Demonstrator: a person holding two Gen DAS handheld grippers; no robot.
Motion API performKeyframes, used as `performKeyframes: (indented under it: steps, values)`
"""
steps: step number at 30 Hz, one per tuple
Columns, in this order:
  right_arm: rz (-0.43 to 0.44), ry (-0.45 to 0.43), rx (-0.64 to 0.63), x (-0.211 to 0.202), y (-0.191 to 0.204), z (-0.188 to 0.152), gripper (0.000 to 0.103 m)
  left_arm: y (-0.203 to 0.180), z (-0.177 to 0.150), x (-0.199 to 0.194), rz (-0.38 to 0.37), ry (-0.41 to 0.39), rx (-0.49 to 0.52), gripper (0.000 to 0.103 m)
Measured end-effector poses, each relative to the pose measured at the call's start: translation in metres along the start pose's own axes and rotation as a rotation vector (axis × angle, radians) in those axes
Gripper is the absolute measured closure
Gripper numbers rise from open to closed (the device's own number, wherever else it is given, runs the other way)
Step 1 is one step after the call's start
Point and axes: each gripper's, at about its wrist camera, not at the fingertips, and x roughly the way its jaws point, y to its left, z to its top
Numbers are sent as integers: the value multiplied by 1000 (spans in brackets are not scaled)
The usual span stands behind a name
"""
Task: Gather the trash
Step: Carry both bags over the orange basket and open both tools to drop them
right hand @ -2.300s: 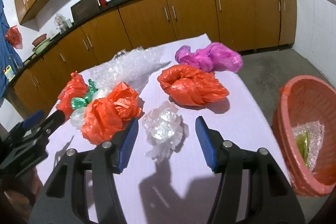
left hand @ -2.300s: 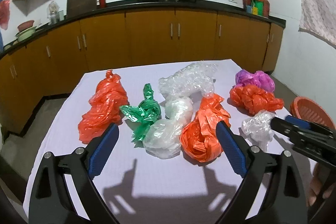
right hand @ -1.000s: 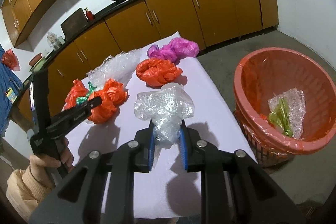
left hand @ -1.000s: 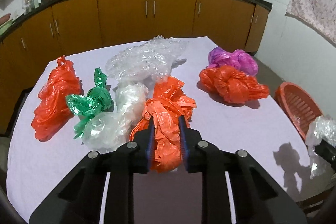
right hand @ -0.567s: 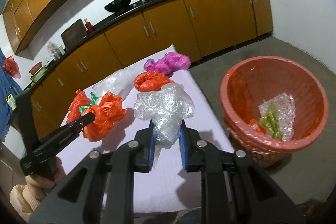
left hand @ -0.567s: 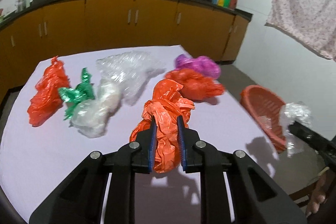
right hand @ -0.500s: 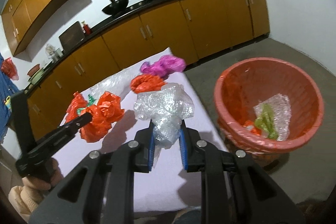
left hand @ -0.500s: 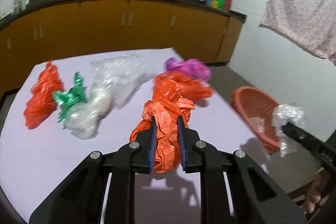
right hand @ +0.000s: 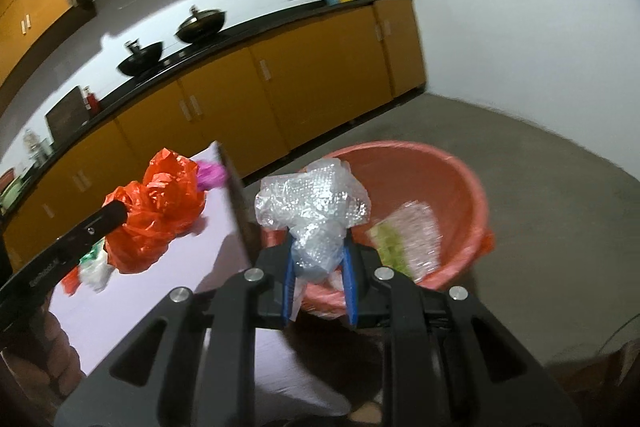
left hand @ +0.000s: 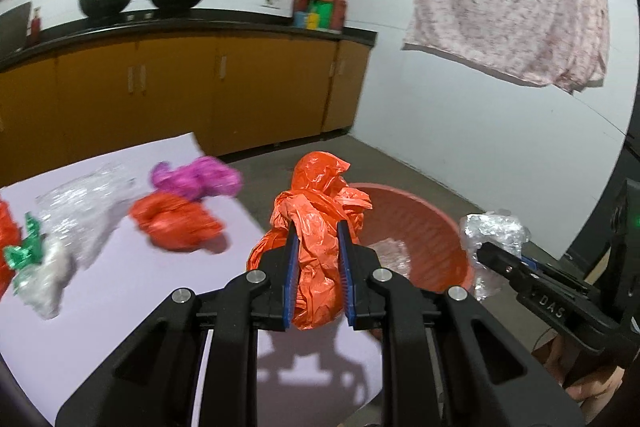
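Swinging off table (left hand: 120, 287) toward basket (left hand: 432, 223) | left gripper (left hand: 317, 269) pinching orange bag (left hand: 320, 227), right gripper (right hand: 319, 273) pinching bubble wrap (right hand: 316, 211) | since a second ago: both loads now near the rim | next: release.

Home kitchen: woks (left hand: 105, 3), cabinets (left hand: 176, 83).

the left gripper (left hand: 317, 269), with a crumpled bag (left hand: 316, 227) between its fingers, sits left of the right gripper (right hand: 319, 277) and its bubble wrap (right hand: 312, 211), the basket (right hand: 460, 175) just ahead, the table (left hand: 120, 291) leftward.
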Motion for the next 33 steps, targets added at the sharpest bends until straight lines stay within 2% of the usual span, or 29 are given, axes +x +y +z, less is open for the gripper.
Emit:
performKeyframes:
  steps: [12, 24, 33]
  values:
    - [-61, -44, 29, 15, -29, 19, 82, -44, -1, 50, -81, 49, 50, 84]
    - [-57, -27, 41, 48, -30, 22, 82, -47, -5, 90, -108, 107, 70, 84]
    - [-65, -17, 42, 62, -33, 26, 82, -50, -6, 102, -115, 121, 73, 84]
